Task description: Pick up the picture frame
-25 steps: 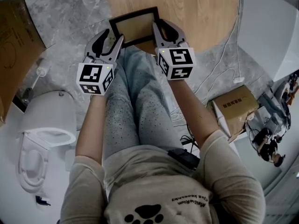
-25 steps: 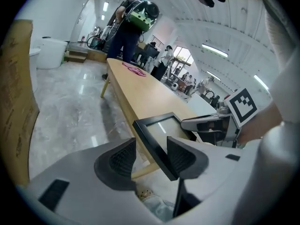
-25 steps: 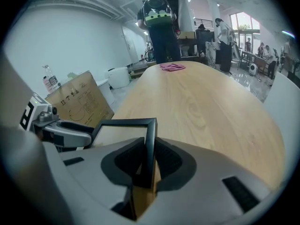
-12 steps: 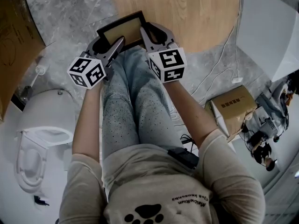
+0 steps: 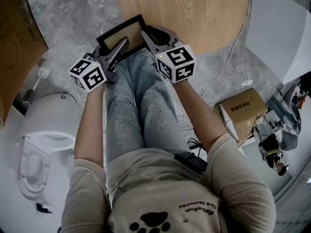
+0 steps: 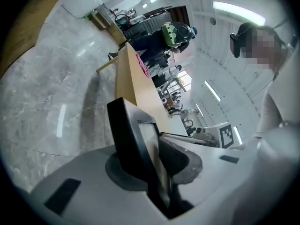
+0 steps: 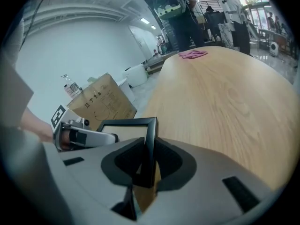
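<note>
The picture frame is black with a tan inside and hangs tilted over the table's near edge, above the person's knees. My left gripper has the frame's left side between its jaws. In the left gripper view the frame's dark edge stands between the pads of that gripper; the jaws are closing and the pads lie against it. My right gripper grips the frame's right side. In the right gripper view the frame's corner is pinched between the pads of that gripper.
A round wooden table lies ahead on a grey marble floor. A flat cardboard box leans at the left and a smaller box sits at the right with cables. A white toilet stands at the lower left. People stand far off.
The left gripper has rolled and closed onto the frame's left side. The frame and the right gripper have shifted left, and the frame now sits more tilted.
</note>
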### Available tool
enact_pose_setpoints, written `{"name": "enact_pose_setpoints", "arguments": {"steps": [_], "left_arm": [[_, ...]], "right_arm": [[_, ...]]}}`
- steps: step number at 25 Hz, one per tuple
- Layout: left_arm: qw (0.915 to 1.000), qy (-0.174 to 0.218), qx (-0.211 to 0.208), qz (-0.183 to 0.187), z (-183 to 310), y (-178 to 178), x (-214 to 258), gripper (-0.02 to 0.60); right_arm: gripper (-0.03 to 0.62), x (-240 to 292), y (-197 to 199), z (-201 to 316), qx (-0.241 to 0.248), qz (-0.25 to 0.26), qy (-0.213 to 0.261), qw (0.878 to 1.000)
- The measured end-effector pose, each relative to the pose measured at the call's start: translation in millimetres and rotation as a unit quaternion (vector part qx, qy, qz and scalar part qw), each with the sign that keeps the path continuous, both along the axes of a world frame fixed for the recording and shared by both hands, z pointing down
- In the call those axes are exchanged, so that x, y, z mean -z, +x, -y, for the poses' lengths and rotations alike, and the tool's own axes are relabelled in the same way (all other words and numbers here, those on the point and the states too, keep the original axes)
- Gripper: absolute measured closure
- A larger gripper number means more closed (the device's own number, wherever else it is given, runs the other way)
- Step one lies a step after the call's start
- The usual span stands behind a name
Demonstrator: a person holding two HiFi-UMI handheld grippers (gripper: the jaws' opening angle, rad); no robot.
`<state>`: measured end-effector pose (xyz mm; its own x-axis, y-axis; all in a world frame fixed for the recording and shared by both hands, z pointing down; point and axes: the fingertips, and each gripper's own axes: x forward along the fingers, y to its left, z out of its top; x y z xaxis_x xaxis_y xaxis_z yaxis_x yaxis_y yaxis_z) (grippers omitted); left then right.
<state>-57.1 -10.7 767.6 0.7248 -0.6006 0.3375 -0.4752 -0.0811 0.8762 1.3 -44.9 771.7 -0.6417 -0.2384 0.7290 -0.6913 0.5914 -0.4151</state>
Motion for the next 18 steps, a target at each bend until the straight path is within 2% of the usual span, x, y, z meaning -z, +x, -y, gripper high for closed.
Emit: {"name": "enact_pose_setpoints", "arguments": {"steps": [3, 12, 18], "left_arm": [[1.0, -0.003, -0.006, 0.004, 0, 1, 5, 0.518], [0.9977, -0.064, 0.006, 0.02, -1, 6, 9, 0.535], [0.9941, -0.101, 0.01, 0.037, 0, 11, 13, 0.546]], "right_arm": [[0.517, -1, 0, -1, 0.003, -0.002, -0.009, 1.0], [0.517, -2, 3, -3, 0.009, -0.016, -0.021, 1.0], [0.514, 0, 9, -2, 0.016, -0.048, -0.033, 0.998]]}}
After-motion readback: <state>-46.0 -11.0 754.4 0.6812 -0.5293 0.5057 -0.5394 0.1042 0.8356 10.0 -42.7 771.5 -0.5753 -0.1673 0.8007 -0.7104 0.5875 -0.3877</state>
